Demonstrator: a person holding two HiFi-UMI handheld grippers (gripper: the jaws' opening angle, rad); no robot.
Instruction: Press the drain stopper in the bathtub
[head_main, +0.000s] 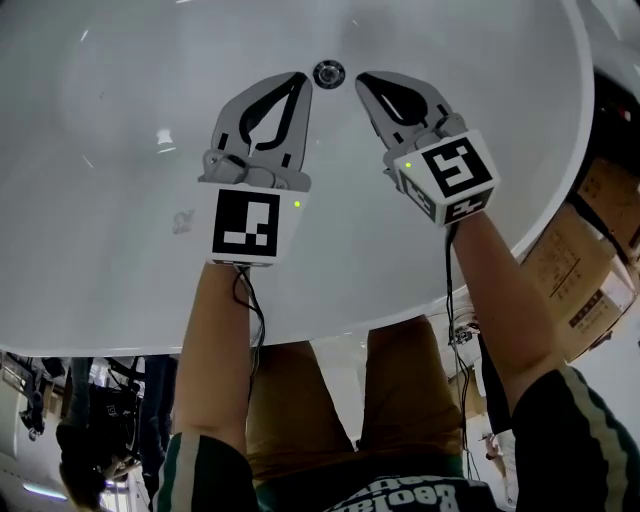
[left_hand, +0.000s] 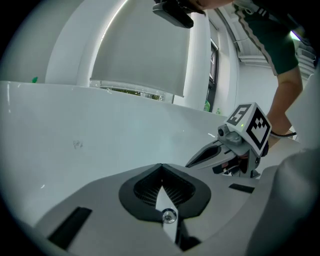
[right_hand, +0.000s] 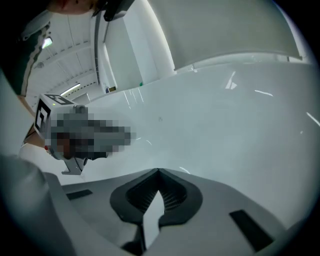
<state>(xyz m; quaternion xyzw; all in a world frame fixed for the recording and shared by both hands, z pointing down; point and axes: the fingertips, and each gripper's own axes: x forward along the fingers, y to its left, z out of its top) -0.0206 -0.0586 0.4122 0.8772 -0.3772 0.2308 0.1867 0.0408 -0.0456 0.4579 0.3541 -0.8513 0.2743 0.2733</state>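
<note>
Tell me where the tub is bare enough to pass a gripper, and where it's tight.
The glossy white bathtub is bare left of the left gripper and right of the right gripper, up to its rim. Tight: both tips flank the round chrome drain stopper.

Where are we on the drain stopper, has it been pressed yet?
Done: the left gripper and right gripper are down in the bathtub, jaws shut. In hand: their tips sit either side of the drain stopper, close but neither on top of it. Left: the press itself; whether the stopper is up or down cannot be told from here.
</note>
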